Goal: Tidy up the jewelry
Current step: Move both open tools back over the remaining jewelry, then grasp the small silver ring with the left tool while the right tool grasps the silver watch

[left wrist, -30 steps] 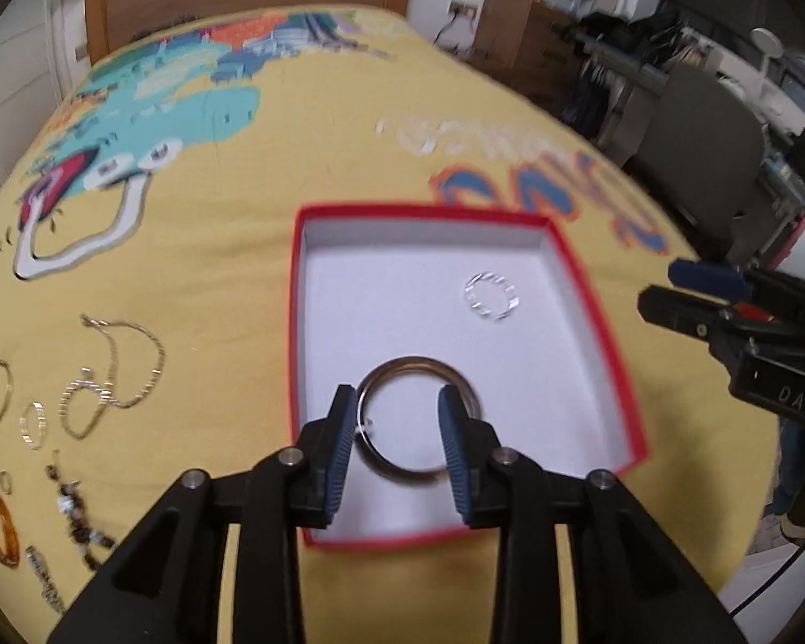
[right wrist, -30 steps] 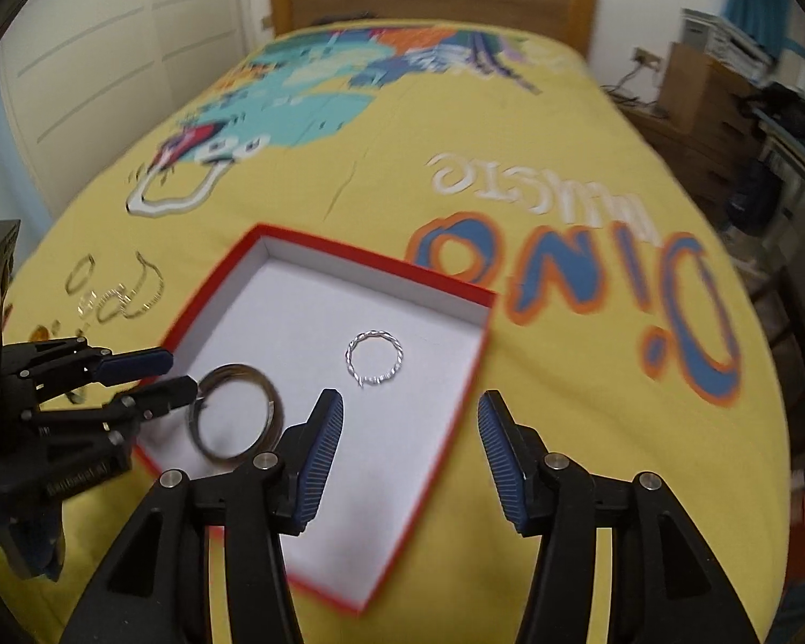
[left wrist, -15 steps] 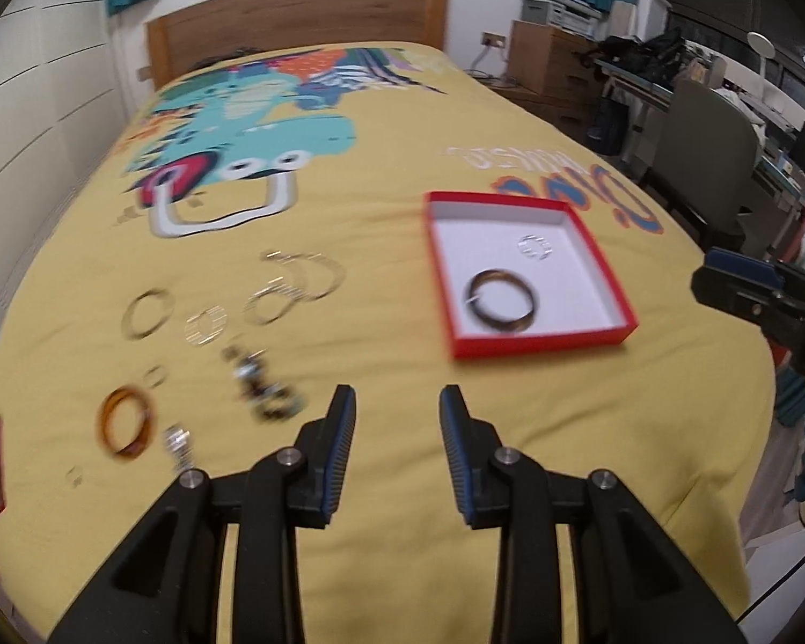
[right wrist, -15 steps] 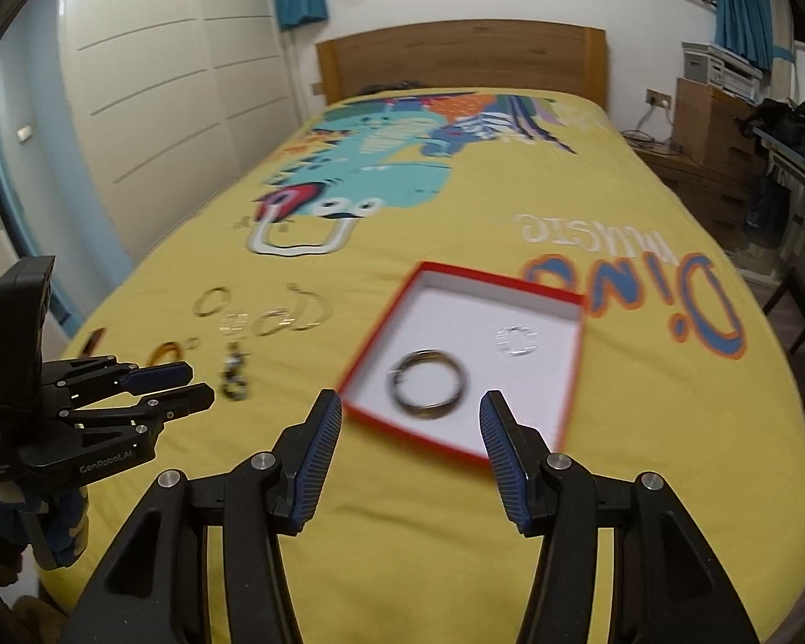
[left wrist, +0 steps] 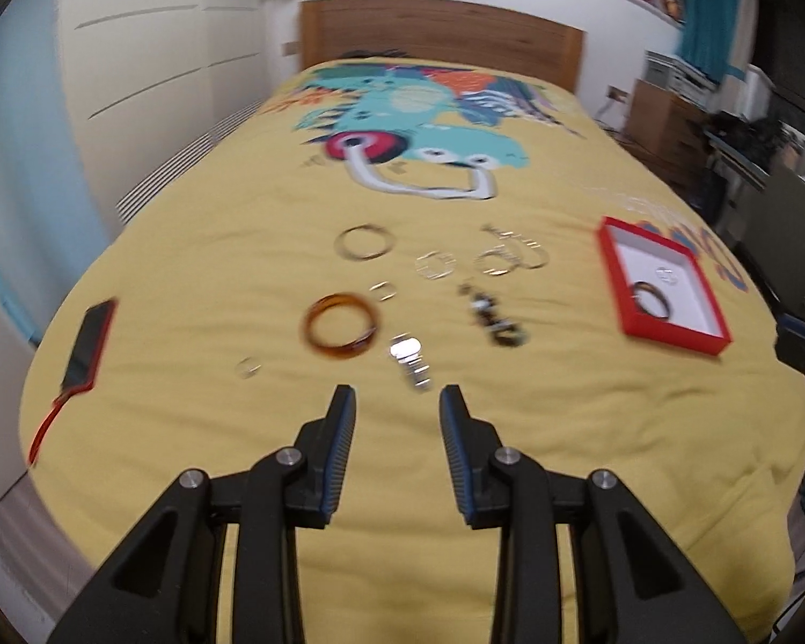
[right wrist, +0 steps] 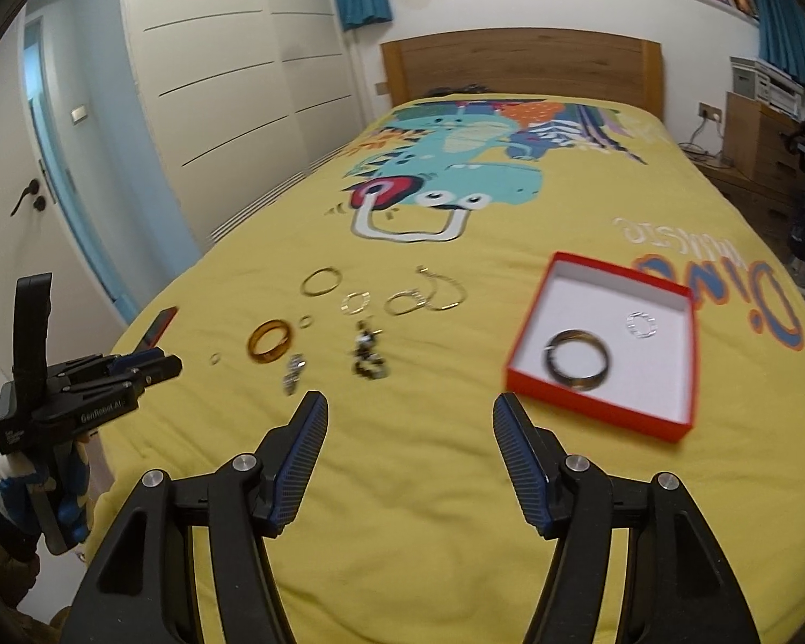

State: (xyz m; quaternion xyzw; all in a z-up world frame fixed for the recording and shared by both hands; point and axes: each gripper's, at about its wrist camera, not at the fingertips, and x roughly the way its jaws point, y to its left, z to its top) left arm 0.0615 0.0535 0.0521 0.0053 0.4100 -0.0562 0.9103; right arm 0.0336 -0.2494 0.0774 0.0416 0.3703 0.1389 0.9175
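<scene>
A red box [left wrist: 671, 334] [right wrist: 590, 403] with a white floor lies on the yellow bedspread. In it are a dark bangle [left wrist: 638, 295] [right wrist: 578, 383] and a small silver ring [right wrist: 631, 322]. Left of it, loose pieces lie scattered: an amber bangle [left wrist: 338, 352] [right wrist: 267, 357], a silver watch-like piece [left wrist: 408, 354], a dark beaded bracelet [left wrist: 491, 316], a gold hoop [left wrist: 362, 256] and thin chains [left wrist: 510, 255]. My left gripper [left wrist: 397, 397] [right wrist: 150, 367] hovers open and empty short of the watch-like piece. My right gripper [right wrist: 410, 405] is opening, with nothing between its jaws, left of the box.
A red-cased phone [left wrist: 88, 341] lies near the bed's left edge. White wardrobe doors [right wrist: 231, 80] stand to the left, a wooden headboard [right wrist: 520, 64] at the far end, and a wooden dresser [right wrist: 762, 134] to the right.
Both grippers have drawn back from the box and swung left. The left one was over the dark bangle and now faces the loose pieces. The right jaws have widened.
</scene>
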